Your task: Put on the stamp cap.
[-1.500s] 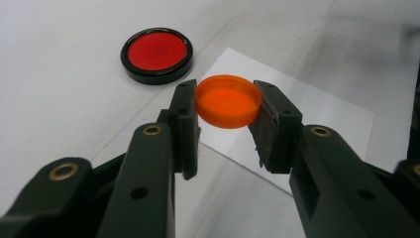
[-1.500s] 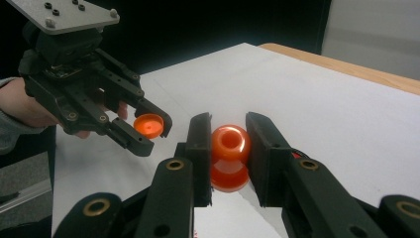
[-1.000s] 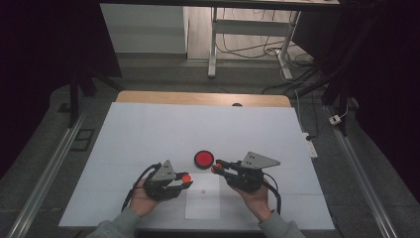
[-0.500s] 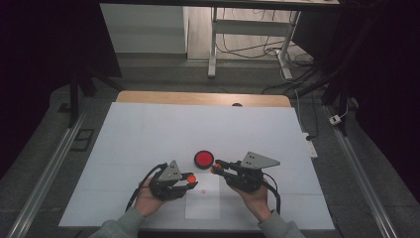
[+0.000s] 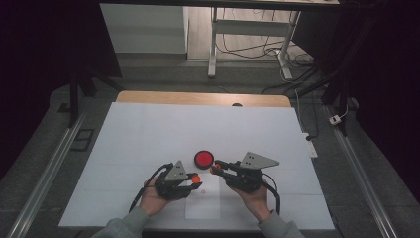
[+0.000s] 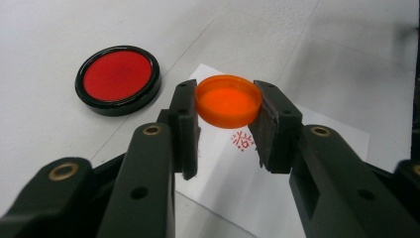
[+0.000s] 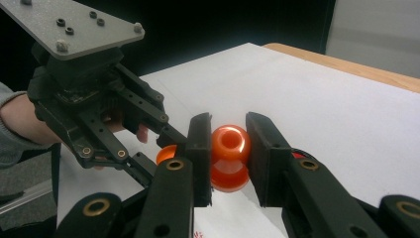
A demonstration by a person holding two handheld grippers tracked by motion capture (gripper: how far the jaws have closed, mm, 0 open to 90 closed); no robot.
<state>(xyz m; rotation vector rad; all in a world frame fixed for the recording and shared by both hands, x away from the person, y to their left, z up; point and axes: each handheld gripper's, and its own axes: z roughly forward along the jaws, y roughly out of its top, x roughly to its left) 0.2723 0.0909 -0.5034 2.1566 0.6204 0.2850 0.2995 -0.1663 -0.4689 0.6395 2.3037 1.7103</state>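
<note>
two orange parts held apart, cap to the left of the stamp

two grippers were each clamped on one half of an orange stamp set above a white table (image 5: pixel 148 129). the left gripper (image 6: pixel 229 126) had its jaws closed on a shallow orange cap (image 6: pixel 228 100), pinched by its rim from both sides, its round face turned toward the camera and tilted a little upward. the right gripper (image 7: pixel 229 153) had its jaws closed on the orange stamp body (image 7: pixel 230 156), a rounded knob with a hollow top over a wider base, held at its sides.

in the high view the left gripper (image 5: pixel 196 179) and the right gripper (image 5: pixel 214 170) pointed toward each other over a sheet of white paper (image 5: pixel 203 203), tips near but not touching; the cap (image 5: pixel 195 178) lay just to the left of the stamp (image 5: pixel 216 170) and slightly nearer the person. the right gripper view showed the cap (image 7: pixel 166 153) just beyond its left jaw.

a red mark (image 6: pixel 243 140) was already printed on the paper below the cap. a round red ink pad (image 5: pixel 203 159) in a black case sat on the table just beyond both tips.

joining the two would likely turn on lining the cap's open side with the stamp's base along the short gap between the hands.
</note>
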